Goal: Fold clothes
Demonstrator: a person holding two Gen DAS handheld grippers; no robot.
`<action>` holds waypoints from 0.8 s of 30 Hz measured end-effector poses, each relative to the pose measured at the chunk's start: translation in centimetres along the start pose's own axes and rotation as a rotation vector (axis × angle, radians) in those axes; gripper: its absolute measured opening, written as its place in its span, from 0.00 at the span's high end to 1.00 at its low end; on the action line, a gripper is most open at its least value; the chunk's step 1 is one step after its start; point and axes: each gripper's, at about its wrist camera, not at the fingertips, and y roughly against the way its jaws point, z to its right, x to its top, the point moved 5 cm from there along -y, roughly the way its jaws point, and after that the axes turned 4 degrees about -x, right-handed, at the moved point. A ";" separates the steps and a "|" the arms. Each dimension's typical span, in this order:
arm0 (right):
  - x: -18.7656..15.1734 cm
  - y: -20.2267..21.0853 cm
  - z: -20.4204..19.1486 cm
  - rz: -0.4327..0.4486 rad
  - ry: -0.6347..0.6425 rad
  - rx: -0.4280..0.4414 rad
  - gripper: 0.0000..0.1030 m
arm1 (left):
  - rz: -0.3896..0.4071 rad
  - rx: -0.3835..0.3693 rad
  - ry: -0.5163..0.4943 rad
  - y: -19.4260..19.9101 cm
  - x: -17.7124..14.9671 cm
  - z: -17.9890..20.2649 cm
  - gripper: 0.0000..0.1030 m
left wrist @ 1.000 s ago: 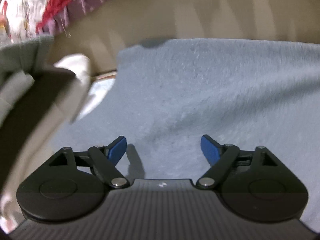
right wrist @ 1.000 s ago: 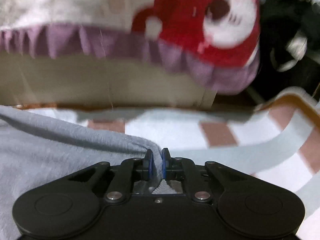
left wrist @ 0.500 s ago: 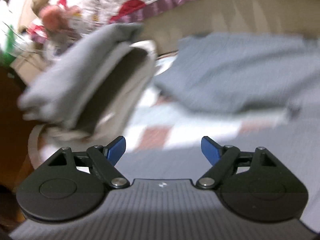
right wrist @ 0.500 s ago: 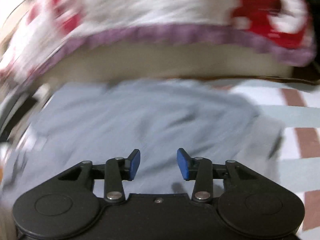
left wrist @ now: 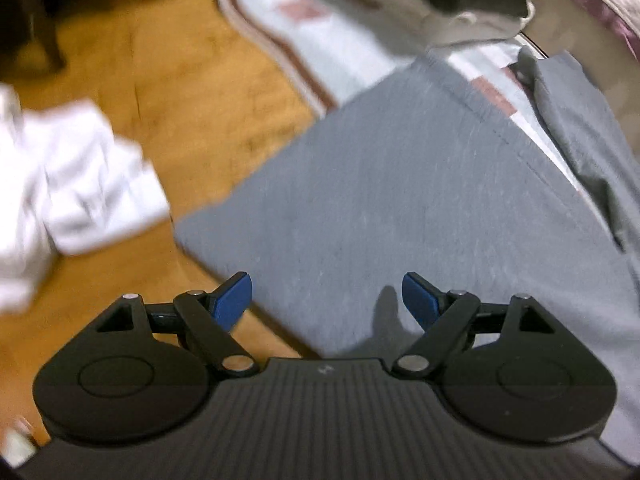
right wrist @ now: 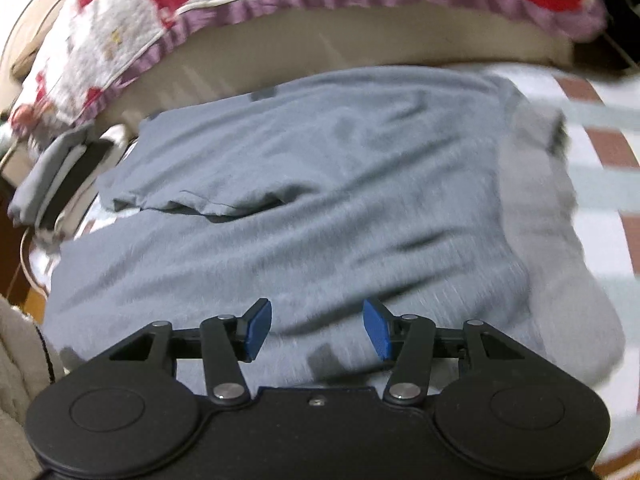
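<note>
My right claw [right wrist: 317,330] is empty now, its blue pads spread apart over the near hem of the grey T-shirt [right wrist: 304,184]; a second ago those pads were pinched on a fold of that same cloth, so I've let the edge drop and pulled back. My left claw [left wrist: 327,300] is spread wide too, holding nothing, and it has swung from facing the shirt's middle out to the shirt's left corner, which hangs just over the edge of the bed [left wrist: 256,32] with the wooden floor [left wrist: 168,80] below. A white garment [left wrist: 76,184] lies crumpled on that floor, well apart from the shirt. Further up, one sleeve is already turned in across the body and the shirt lies mostly flat on the striped bedsheet [right wrist: 600,148]. Beyond it, a folded stack [right wrist: 60,176] sits to the left and a red-patterned quilt [right wrist: 240,4] runs along the back. I judge one fold is laid and I'm lining up both claws for the next.
</note>
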 end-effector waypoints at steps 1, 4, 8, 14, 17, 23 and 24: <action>-0.5 0.4 0.5 0.000 -0.024 -0.012 0.45 | -0.015 -0.016 0.027 -0.3 -0.6 -0.2 0.20; -2.0 1.9 2.2 0.011 -0.095 -0.053 0.45 | -0.055 -0.024 0.054 -1.8 -1.1 -0.5 0.20; -4.0 4.0 6.0 0.079 -0.261 -0.176 0.45 | -0.009 0.023 0.050 -2.5 0.0 -0.5 0.20; -7.1 3.6 9.0 0.072 -0.530 -0.104 0.45 | -0.042 -0.064 0.109 -3.0 -0.5 0.2 0.17; -7.1 1.6 9.1 0.112 -0.613 -0.031 0.40 | -0.035 -0.105 0.114 -2.8 -0.6 0.3 0.18; -3.8 1.0 6.7 0.347 -0.471 -0.123 0.96 | 0.026 -0.220 0.126 -1.5 0.7 0.6 0.20; -3.1 2.6 5.7 0.413 -0.428 -0.110 0.96 | 0.033 -0.225 0.120 -1.2 0.9 0.6 0.20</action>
